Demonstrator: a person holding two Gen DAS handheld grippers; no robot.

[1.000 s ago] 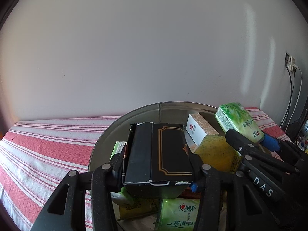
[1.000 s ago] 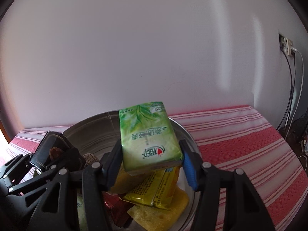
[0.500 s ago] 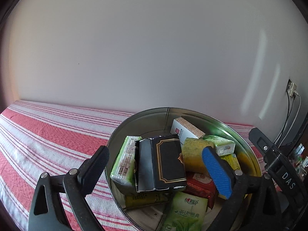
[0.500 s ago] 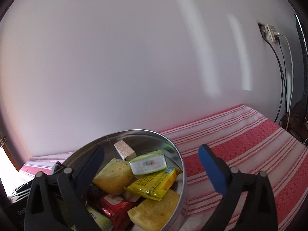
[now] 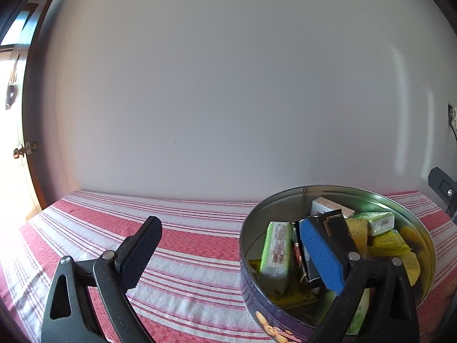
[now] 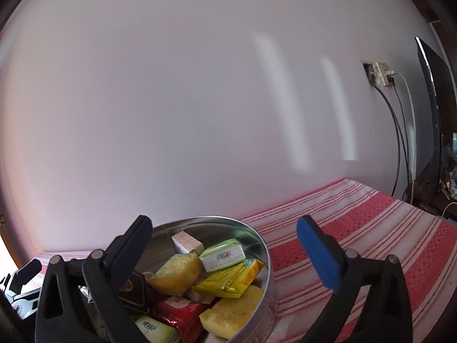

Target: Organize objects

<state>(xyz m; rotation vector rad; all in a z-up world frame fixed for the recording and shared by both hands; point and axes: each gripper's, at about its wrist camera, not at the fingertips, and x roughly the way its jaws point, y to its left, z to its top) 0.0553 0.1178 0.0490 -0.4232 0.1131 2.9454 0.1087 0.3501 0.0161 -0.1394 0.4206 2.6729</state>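
A round metal tin (image 5: 337, 307) sits on a red-and-white striped cloth (image 5: 185, 234), packed with small goods. A black box (image 5: 332, 225) and a green tissue pack (image 6: 222, 254), each clamped in a gripper a second ago, now lie inside the tin. The left gripper (image 5: 234, 254) stands wide apart and empty. The right gripper (image 6: 225, 253) is opening, nothing between its jaws.
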